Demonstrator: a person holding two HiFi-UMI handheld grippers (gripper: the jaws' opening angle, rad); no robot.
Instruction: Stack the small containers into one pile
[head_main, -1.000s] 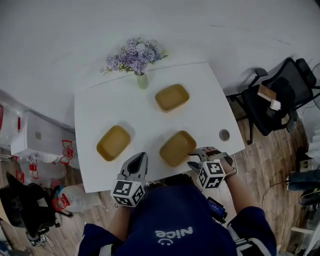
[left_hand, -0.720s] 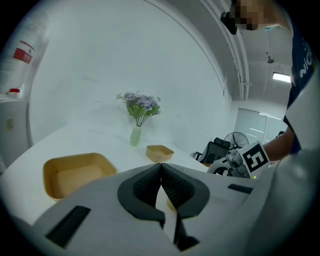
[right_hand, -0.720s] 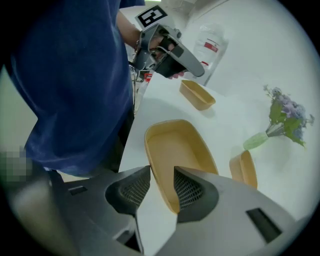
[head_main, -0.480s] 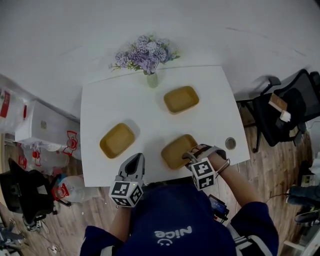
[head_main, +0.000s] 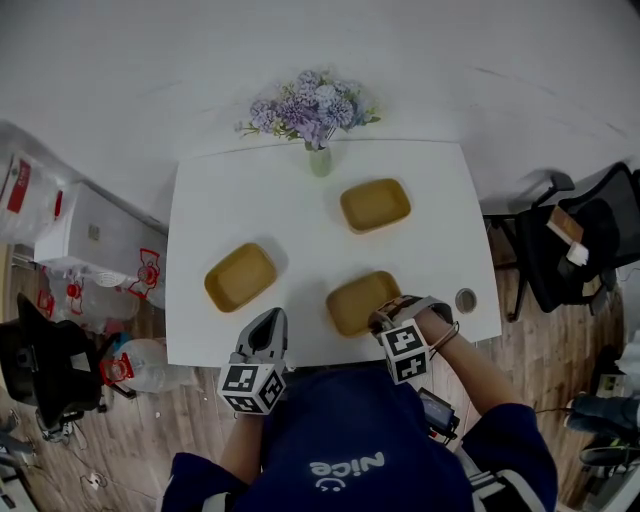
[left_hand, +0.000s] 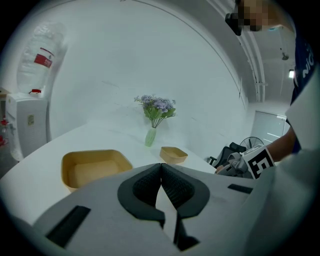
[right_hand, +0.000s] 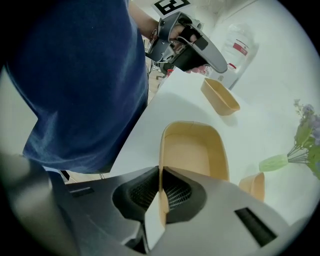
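The right gripper (head_main: 382, 318) has just closed, pinching the rim of the container (head_main: 352, 300) farthest from the vase (head_main: 320, 162) — best lift it level, so the thin wall doesn't buckle. The left gripper (head_main: 268, 330) is clenched, empty.

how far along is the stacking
Done: nothing stacked; the left container, far container and near container sit apart on the table. In hand: the right hand-held gripper has just closed its jaws on the near container's rim. The left hand-held gripper is shut and empty. Left: nest that container in another, then add the third.
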